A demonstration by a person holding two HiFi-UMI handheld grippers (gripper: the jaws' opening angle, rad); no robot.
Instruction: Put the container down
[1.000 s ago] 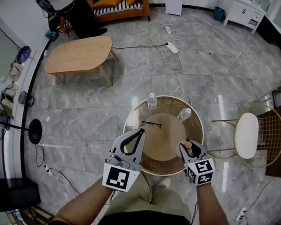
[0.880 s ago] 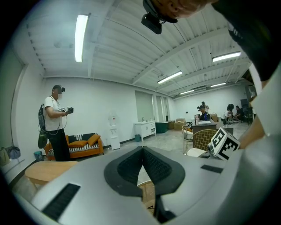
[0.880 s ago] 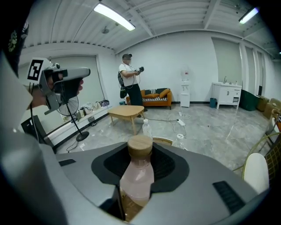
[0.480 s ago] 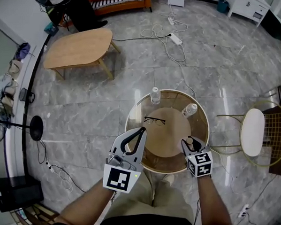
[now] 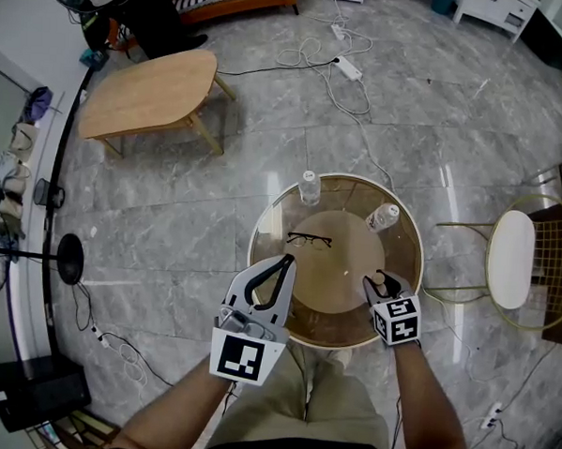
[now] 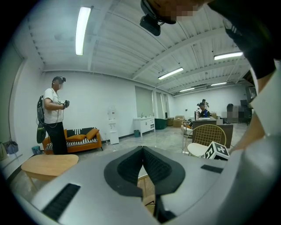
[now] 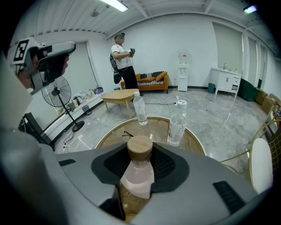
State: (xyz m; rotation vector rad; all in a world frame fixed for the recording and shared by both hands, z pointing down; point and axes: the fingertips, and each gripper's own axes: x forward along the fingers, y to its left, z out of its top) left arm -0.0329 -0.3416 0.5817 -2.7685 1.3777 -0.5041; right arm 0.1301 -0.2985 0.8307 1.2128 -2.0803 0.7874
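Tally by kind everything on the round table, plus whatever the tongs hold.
clear plastic bottles: 2
eyeglasses: 1
wooden-lidded container, gripped in the right tongs: 1
Total: 4

Right gripper and container lower, nearer the round table.

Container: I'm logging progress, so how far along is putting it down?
Done: the right tool grips the cork-topped container over the table's near edge. In hand: carrying it; I can't see its base touching the top. Left: set it down and release. The left tool is shut and empty.
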